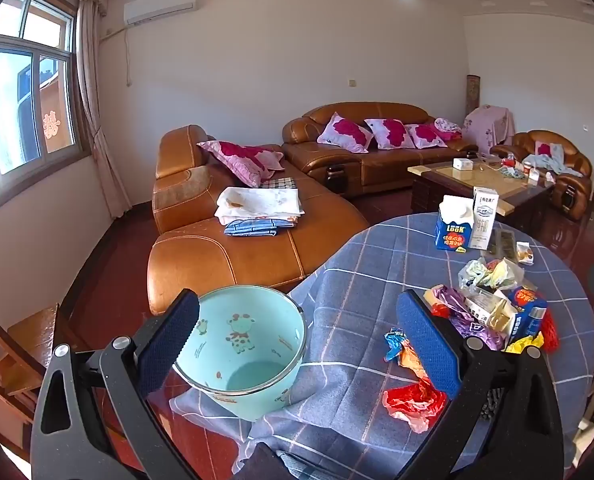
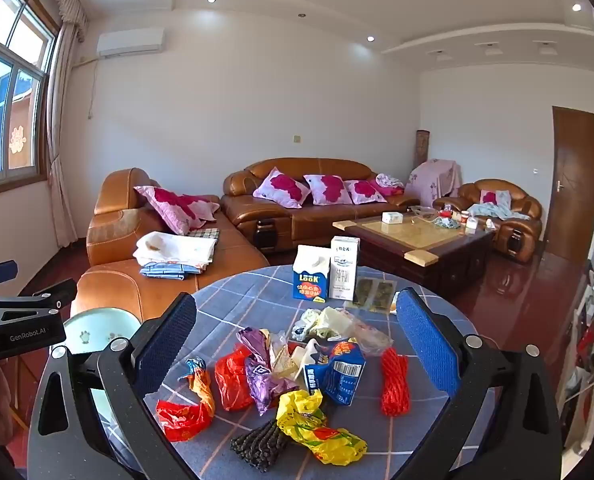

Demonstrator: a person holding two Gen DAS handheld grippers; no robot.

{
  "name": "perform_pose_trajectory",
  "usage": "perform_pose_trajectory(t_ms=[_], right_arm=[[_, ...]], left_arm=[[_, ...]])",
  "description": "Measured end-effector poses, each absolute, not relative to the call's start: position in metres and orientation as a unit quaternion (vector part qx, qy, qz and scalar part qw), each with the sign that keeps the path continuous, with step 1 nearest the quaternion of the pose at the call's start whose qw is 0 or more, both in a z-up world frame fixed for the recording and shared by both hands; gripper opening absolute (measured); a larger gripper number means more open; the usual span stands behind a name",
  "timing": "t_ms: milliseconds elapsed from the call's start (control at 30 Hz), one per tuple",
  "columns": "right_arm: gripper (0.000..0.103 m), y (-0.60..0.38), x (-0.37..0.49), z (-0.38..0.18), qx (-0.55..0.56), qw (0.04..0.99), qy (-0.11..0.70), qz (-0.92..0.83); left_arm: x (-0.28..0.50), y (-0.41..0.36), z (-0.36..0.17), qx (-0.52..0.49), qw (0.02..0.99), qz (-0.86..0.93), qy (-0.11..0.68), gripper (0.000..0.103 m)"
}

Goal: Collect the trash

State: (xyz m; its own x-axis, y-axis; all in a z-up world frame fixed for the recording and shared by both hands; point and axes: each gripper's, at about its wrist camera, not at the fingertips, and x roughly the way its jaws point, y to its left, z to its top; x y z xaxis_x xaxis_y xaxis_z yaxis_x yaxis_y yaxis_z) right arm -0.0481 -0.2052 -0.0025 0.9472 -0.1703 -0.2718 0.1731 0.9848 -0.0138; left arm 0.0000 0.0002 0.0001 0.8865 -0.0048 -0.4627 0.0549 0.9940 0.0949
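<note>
Across the lower half of the left wrist view we see our left gripper with its blue pads spread as wide as they go and nothing held. Between them, at lower centre, stands a pale green bucket with cartoon cows, upright at the near edge of the round table under its blue checked cloth. A red wrapper lies just inside the right-hand pad, and a heap of crumpled trash sits at centre right. Behind the heap, two cartons stand upright side by side — one blue, one white. A brown leather sofa fills the middle of the frame.

Low in the right wrist view, our right gripper is likewise fully open and empty. The trash spreads between its pads: a red bag at lower left, a yellow wrapper at lower centre, a purple foil wrapper, a torn blue packet, and a red net to the right. The cartons stand above them, mid-frame. At far left we see the left gripper's body, and just beneath it the bucket's rim.
</note>
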Motion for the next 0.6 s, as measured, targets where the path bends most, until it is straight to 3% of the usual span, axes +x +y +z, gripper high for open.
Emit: perform_pose_trajectory(t_ms=[600], right_arm=[[0.098, -0.205, -0.0476, -0.0041, 0.001, 0.987, 0.138, -0.088]], left_arm=[[-0.002, -0.0015, 0.0049, 0.046, 0.971, -0.018, 0.232, 0.097]])
